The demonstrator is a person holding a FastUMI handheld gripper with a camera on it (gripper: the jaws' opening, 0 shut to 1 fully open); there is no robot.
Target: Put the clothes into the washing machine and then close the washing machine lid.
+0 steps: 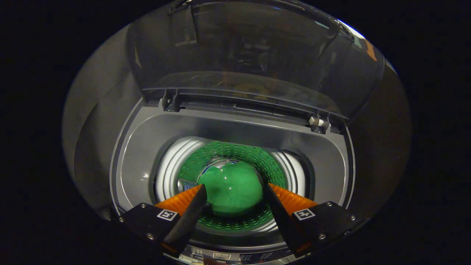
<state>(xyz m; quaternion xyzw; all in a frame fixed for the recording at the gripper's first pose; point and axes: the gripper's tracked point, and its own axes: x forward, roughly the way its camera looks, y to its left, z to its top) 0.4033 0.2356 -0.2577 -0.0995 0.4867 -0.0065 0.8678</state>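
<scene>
Hand-held gripper [233,189] agape above drum rim [165,173]

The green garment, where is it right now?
In the gripper view, the green garment lies down inside the washing machine drum, seen between the open claw fingers.

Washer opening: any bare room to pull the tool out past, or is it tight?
Free: the grey ledge between outer rim and drum mouth, both sides and back. Crowded: the drum, where the green garment lies between the open tool fingers. The raised lid stands behind the opening.
</scene>
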